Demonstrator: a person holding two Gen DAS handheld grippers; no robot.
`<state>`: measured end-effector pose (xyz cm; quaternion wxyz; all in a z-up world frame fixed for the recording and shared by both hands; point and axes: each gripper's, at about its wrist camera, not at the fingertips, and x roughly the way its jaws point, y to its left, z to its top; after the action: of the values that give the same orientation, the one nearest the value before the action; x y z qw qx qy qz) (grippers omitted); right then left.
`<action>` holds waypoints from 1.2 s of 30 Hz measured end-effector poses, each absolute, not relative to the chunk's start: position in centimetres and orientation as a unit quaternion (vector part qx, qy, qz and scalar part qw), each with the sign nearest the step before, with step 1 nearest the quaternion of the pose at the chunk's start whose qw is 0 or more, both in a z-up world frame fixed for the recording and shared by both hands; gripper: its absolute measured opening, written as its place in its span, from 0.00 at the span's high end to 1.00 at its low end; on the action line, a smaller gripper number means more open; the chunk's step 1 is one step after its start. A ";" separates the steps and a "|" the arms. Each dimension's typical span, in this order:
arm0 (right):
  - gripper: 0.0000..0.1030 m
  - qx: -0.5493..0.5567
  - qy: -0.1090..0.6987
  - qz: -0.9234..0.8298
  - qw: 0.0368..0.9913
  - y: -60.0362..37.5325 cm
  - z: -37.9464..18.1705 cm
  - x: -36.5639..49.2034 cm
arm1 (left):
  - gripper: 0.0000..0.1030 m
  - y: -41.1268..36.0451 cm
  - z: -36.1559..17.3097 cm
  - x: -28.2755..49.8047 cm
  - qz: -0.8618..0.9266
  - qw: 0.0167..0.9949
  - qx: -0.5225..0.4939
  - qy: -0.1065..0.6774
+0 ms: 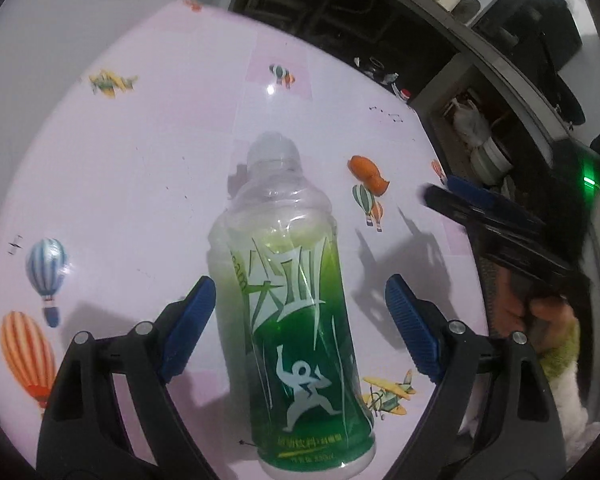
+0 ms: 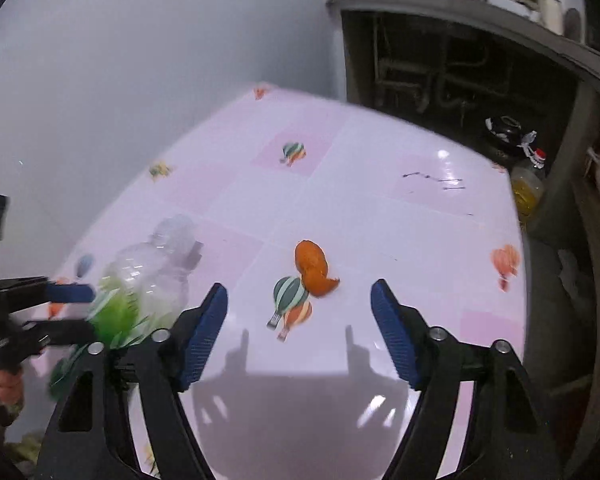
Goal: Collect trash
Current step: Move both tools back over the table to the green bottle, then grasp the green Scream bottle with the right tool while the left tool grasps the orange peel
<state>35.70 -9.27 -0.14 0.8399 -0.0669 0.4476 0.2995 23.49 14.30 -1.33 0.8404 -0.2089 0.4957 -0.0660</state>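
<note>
Trash collection at its start. Left gripper (image 1: 298, 326) stands wide open astride the green-labelled bottle (image 1: 300, 320), which lies on the pink table (image 1: 140, 184); the pads look just clear of its sides. Right gripper (image 2: 300, 336) hangs open and empty, with the orange peel (image 2: 312, 268) beyond its tips. Both pieces remain uncollected; no bin is visible.

Pink balloon-print table (image 1: 140, 160), green-labelled plastic bottle (image 1: 296, 320) lying on it, orange peel (image 1: 366, 172) nearby
</note>
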 end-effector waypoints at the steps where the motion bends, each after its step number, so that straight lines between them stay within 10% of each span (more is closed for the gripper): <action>1: 0.37 -0.071 0.457 0.299 0.834 -8.5 -0.8 36.3 | 0.21 14.6 -1.7 23.6 -0.068 0.836 -0.218 0.499; 36: 0.35 0.112 0.651 0.391 0.641 0.4 -5.0 33.3 | 0.24 19.8 0.5 16.0 -0.056 0.852 -0.224 0.469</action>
<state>33.30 0.37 -5.00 0.6409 0.1120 0.6513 0.3905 16.02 19.78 0.50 0.8524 -0.2238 0.4693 -0.0561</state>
